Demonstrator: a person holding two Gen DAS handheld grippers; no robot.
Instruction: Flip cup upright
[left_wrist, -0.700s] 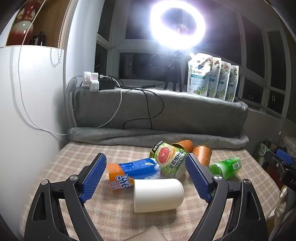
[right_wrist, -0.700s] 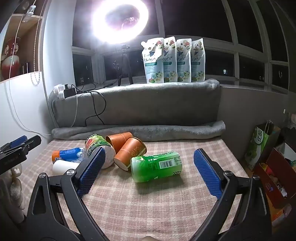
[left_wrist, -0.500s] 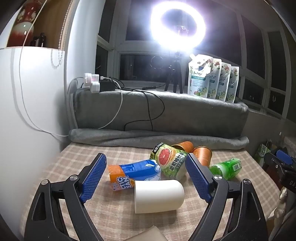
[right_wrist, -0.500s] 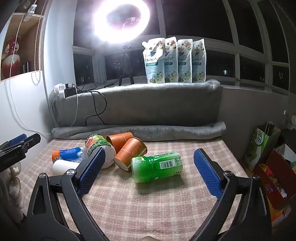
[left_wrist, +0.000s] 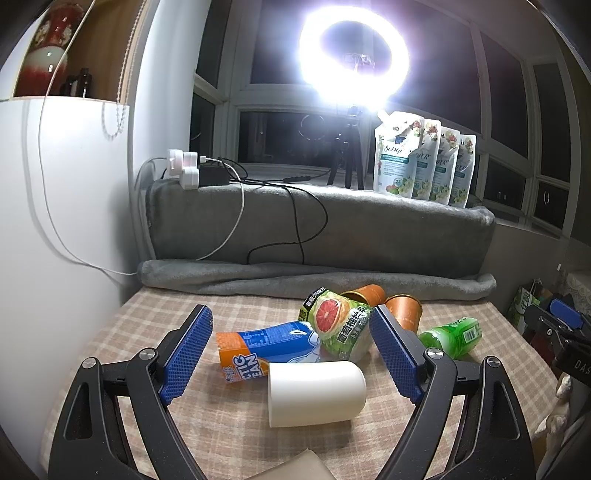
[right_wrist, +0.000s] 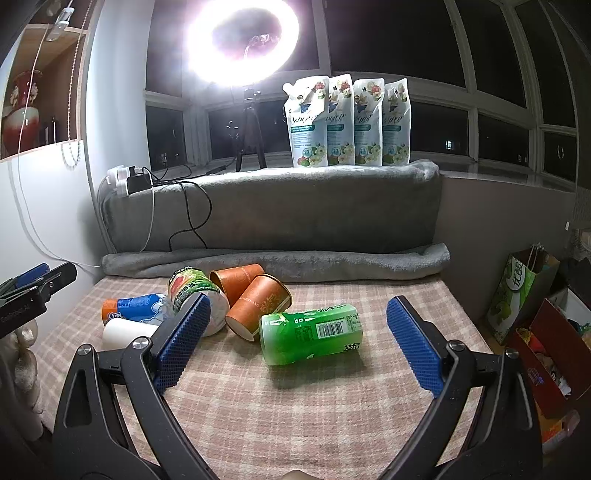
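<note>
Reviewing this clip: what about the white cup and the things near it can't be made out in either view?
- White cup: its mouth faces away in the left wrist view; in the right wrist view the right claw's finger hides most of it.
- Pale object: cut off by the bottom edge, left wrist view.
- Rear orange cup: partly hidden behind the front orange cup, right wrist view.

- A plain white, smooth-walled cup is lying on its side on the checked cloth, open mouth facing left.
- It is sitting just in front of the orange-and-blue carton, nothing gripping it.
</note>
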